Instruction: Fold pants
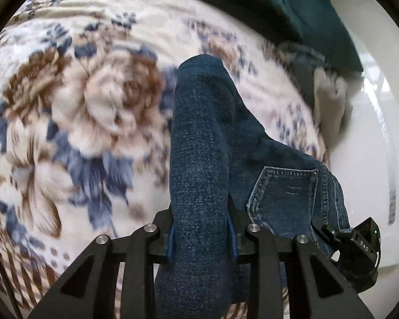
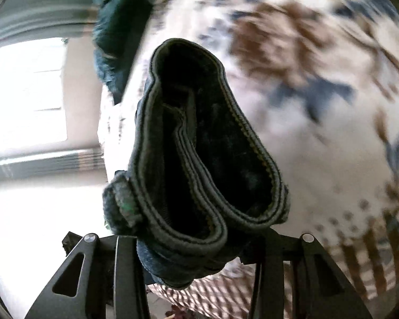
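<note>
Left wrist view: my left gripper point(image 1: 202, 235) jaws are clamped on a doubled bundle of the jeans point(image 1: 199, 143), lifted ahead of them over the floral bed point(image 1: 74, 101).

Right wrist view: my right gripper point(image 2: 196, 250) jaws pinch the hem cuffs point(image 2: 207, 159). I judge the fold midway, nothing laid flat yet.

Broad bare stretches of the floral bed point(image 1: 74, 101) lie open left of the jeans point(image 1: 199, 159). A dark teal cloth point(image 1: 279, 8) crowds the far edge. The jeans' bunched denim blocks the space straight ahead of each gripper.
</note>
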Demonstrator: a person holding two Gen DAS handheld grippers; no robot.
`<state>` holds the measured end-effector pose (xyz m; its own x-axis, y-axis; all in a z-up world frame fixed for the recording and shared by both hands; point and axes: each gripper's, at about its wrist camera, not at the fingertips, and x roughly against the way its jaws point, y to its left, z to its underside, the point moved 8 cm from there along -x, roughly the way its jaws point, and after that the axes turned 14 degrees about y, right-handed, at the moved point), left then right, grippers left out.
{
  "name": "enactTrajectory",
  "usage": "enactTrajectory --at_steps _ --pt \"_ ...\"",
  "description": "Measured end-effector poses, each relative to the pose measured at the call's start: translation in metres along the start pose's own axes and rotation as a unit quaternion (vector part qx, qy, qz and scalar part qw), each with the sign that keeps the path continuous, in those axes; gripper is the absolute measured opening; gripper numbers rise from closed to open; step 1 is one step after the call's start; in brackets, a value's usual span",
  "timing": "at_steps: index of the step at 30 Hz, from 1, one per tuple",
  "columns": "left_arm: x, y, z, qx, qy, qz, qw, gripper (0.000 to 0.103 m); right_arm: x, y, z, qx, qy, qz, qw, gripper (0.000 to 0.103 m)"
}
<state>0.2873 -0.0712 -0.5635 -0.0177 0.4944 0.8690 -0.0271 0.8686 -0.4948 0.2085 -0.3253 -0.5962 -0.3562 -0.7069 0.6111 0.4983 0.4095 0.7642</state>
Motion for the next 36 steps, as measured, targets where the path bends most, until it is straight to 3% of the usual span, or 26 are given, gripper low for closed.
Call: enactTrajectory --at_steps 6,12,17,21,23,24,25,27,28,29,31,33,34,36 --pt "0.023 0.024 -0.102 -0.006 -0.031 0.006 0.9995 0.026 -0.057 0.074 -0.054 0.028 -0.009 -0.013 0.999 0.043" --pt "0.029 0.078 -0.224 -0.026 -0.046 -0.023 0.9984 0.026 -0.165 0.139 -0.135 0.05 -0.014 -0.021 0.998 0.043" --pt "0.016 0.132 -0.295 -0.028 -0.047 -0.044 0.9975 0.026 -0.248 0.176 -0.193 0.049 -0.007 -0.033 0.998 0.043" --pt "-0.021 0.181 -0.321 -0.004 -0.017 -0.035 0.9992 0.03 -0.303 0.157 -0.215 0.04 0.017 -0.003 0.999 0.043" --pt "-0.033 0.199 -0.318 0.014 -0.003 -0.004 0.9999 0.045 -0.309 0.145 -0.22 0.038 0.029 0.001 0.999 0.048" --pt "-0.033 0.204 -0.316 0.027 -0.002 0.018 0.9995 0.046 -0.309 0.142 -0.219 0.038 0.04 -0.003 0.999 0.05" --pt "-0.03 0.205 -0.313 0.039 -0.001 0.027 0.9989 0.048 -0.308 0.143 -0.219 0.038 0.049 0.003 0.998 0.058" --pt "-0.02 0.201 -0.305 0.049 0.001 -0.005 0.9988 0.052 -0.301 0.15 -0.218 0.057 0.062 0.062 0.995 0.072" --pt "-0.012 0.197 -0.3 0.051 -0.001 -0.04 0.9979 0.059 -0.299 0.156 -0.221 0.07 0.061 0.098 0.991 0.086" --pt "-0.006 0.193 -0.296 0.046 -0.003 -0.078 0.9959 0.072 -0.291 0.164 -0.22 0.089 0.052 0.143 0.984 0.094" --pt "0.012 0.182 -0.286 0.027 -0.02 -0.171 0.9846 0.083 -0.278 0.181 -0.218 0.132 0.03 0.225 0.965 0.094" --pt "0.027 0.166 -0.276 0.003 -0.041 -0.223 0.9739 0.087 -0.263 0.203 -0.214 0.183 0.005 0.324 0.928 0.097" --pt "0.033 0.158 -0.27 -0.007 -0.043 -0.244 0.9689 0.094 -0.26 0.214 -0.21 0.196 -0.002 0.357 0.913 0.097" --pt "0.043 0.147 -0.258 -0.017 -0.046 -0.271 0.9614 0.096 -0.246 0.235 -0.207 0.225 -0.027 0.414 0.882 0.097"
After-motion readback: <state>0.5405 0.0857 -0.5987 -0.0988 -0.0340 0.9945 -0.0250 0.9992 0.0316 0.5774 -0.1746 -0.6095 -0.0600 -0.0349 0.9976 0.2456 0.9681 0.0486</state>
